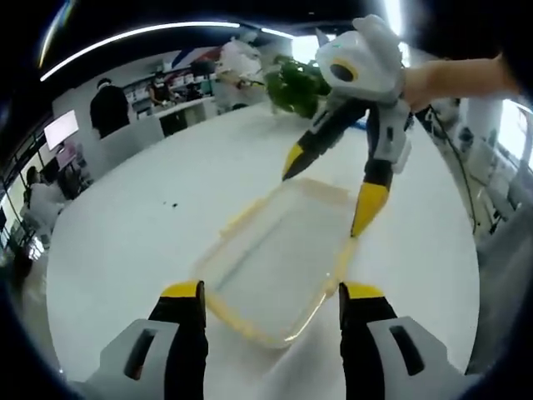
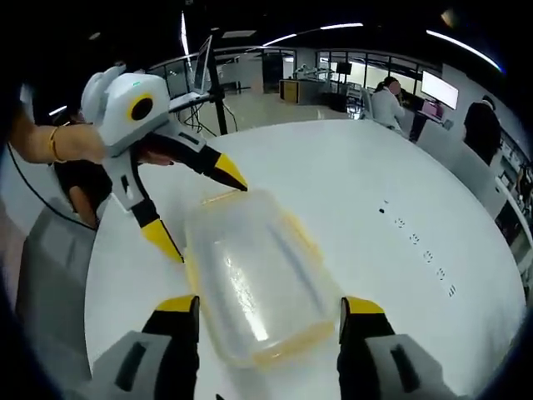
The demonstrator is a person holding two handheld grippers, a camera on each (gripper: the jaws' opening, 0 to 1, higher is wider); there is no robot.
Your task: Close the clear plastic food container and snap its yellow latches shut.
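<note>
Container (image 1: 279, 271) on the white round table (image 1: 125, 233), lid down on it, clear with yellow trim along the rim. In the left gripper view its long axis runs away from the camera, tilting toward the far right, with the near short end lying between that view's own jaw tips. The left gripper (image 1: 271, 290) stands with jaws apart, nothing between them but air above the near end. The right gripper (image 1: 325, 196) comes in from across the table, a hand behind it, jaws spread wide: one yellow tip by the far corner of the container, the other down against its right long side.

Switch to the right gripper view and the container (image 2: 254, 279) shows its domed clear lid, long axis again running away from the lens. The right gripper (image 2: 271, 304) brackets the near end, jaws apart. The left gripper (image 2: 204, 208) sits opposite, spread open at the far end, a wrist with a bracelet (image 2: 54, 143) behind it. People at desks beyond the table's far edge in both views; a green plant (image 1: 296, 83) in the left gripper view.
</note>
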